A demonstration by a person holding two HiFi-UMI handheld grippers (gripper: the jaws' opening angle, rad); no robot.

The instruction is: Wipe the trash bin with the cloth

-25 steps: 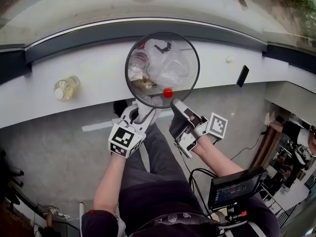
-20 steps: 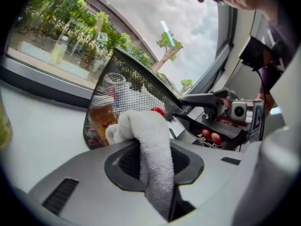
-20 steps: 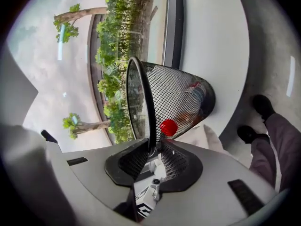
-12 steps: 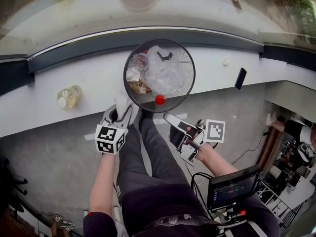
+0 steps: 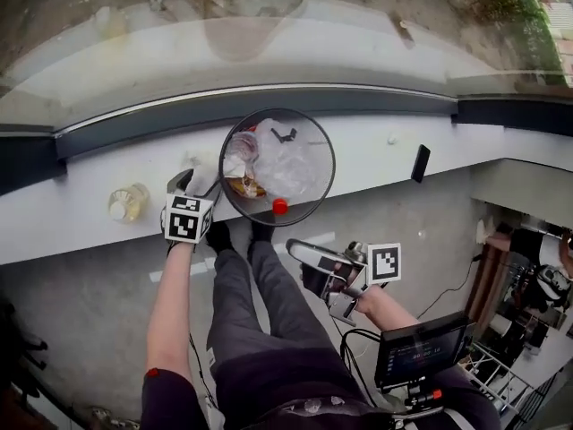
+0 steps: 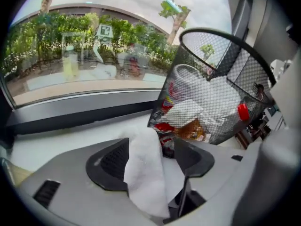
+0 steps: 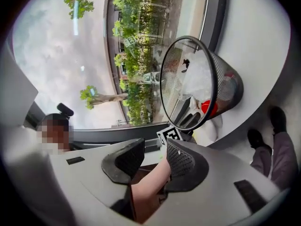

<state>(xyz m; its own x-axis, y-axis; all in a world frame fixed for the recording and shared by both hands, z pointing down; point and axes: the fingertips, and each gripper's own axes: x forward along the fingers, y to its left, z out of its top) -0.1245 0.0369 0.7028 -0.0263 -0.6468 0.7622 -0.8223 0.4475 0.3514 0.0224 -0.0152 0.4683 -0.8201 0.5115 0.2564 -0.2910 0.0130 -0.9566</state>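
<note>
The left gripper [image 5: 191,184] is opening its 2 jaws, the cloth [image 6: 145,173] between them, beside the trash bin [image 6: 221,95]. The right gripper [image 7: 155,153] is open and empty.

To your left a small bottle [image 5: 127,202] of pale yellow liquid stands on the white ledge [image 5: 72,206], and well to your right a dark phone [image 5: 419,162] sits on the same ledge. Beyond the ledge runs a curved window [image 5: 269,34] with green trees [image 6: 94,36] outside. Low at your right there is a little screen [image 5: 419,352] above the grey floor [image 5: 89,303], with cables [image 5: 347,343] beside it.
</note>
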